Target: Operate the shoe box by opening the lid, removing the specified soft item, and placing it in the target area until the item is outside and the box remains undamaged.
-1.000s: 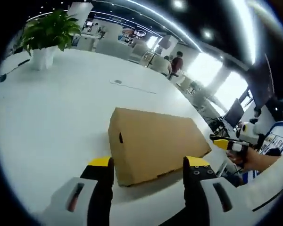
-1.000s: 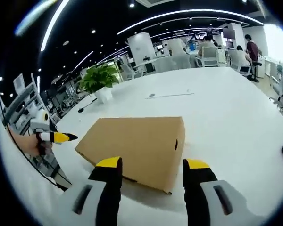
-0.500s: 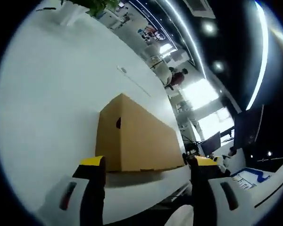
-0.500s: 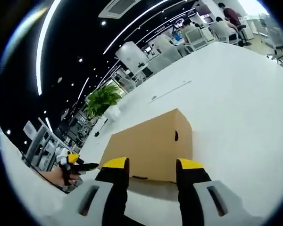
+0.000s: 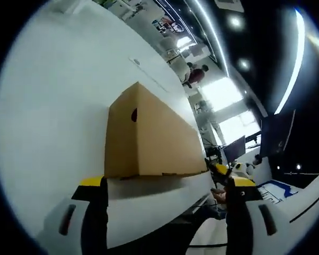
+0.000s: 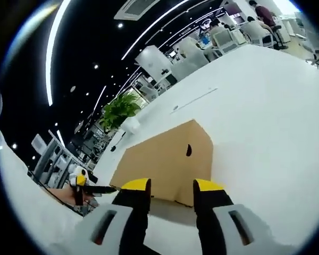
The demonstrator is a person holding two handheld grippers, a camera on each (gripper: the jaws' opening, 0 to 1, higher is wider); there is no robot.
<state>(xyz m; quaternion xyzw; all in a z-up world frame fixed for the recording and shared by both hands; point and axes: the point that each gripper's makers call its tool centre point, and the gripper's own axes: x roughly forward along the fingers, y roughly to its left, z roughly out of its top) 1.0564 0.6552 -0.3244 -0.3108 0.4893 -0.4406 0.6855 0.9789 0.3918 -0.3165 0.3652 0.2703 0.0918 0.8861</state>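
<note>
The shoe box [image 5: 149, 141] sits shut on the white table [image 5: 53, 106], close to the table's near edge, its long side running along that edge. In the left gripper view the box shows one short end with a small round hole and the long plain side, and past the table's edge there are bright windows, a dark monitor and a person in a red top far off by the desks. The right gripper view takes the shoe box [image 6: 165, 162] from the other end, again a short face with a round hole, and here the table [image 6: 266, 117] spreads wide behind it with a potted plant [image 6: 119, 109] in a white pot toward the far corner, a thin line across the top, and seated people at desks beyond. The box is plain brown cardboard, matt, with sharp straight edges and a flat lid; the table top is smooth and glossy white. The left gripper [image 5: 165, 183] stands wide, its black jaws with yellow tips either side of the box's lower edge and holding nothing. The right gripper [image 6: 173, 186] is narrower, its jaws apart and empty just in front of the box. The right gripper view also catches the left gripper [image 6: 90, 187] off the table's edge in a hand [image 6: 69, 195].
</note>
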